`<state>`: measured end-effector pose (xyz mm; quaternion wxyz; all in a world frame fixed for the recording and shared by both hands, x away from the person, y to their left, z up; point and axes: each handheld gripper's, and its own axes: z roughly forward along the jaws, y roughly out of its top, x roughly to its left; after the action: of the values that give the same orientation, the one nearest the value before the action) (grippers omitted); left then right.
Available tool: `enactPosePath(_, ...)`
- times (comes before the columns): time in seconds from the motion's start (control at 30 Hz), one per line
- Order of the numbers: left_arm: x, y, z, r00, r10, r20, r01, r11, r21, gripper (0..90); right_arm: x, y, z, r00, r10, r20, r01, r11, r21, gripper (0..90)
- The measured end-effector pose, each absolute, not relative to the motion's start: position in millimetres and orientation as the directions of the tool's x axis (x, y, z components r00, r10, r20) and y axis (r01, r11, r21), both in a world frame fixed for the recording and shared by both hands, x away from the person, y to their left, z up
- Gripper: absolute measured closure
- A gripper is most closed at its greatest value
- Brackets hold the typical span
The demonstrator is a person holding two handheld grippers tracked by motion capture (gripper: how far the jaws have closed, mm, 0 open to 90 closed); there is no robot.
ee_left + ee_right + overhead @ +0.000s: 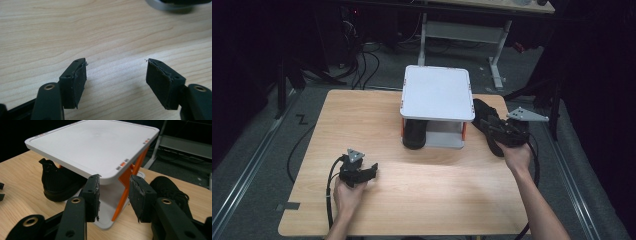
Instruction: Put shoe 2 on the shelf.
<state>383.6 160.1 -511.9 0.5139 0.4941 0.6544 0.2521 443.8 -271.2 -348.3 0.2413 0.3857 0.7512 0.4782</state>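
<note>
High view: one small two-tier rack – white top shelf, orange posts, white base – stands at the far middle of the tabletop. One black shoe sits on the lower tier under the shelf, toe toward the camera; top shelf is bare. Second black shoe lies on the tabletop just right of the rack, with the right gripper right over it – cannot tell from here whether it touches. Left gripper rests low at the near left, well apart from the rack. Count: two shoes, one rack, two grippers. Left gripper view: jaws stand wide apart with nothing between them, bare wood below; a sliver of the rack base at the top edge. Right gripper view: jaws partly open and gripping nothing, aimed at the rack's near corner; one shoe under the shelf at left, the other shoe on the tabletop at right, just beside the right jaw.
</note>
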Motion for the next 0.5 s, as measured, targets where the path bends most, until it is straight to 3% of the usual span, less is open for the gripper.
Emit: enactPosePath(0.5, 379.4, 157.6, -517.7, 0.01, 0.921, -0.389, 0.373, 0.357, 0.856, 28.0, 436.7, -321.8, -376.9, -0.463, 0.886, 0.017, 0.415, 0.199, 0.888, 60.6)
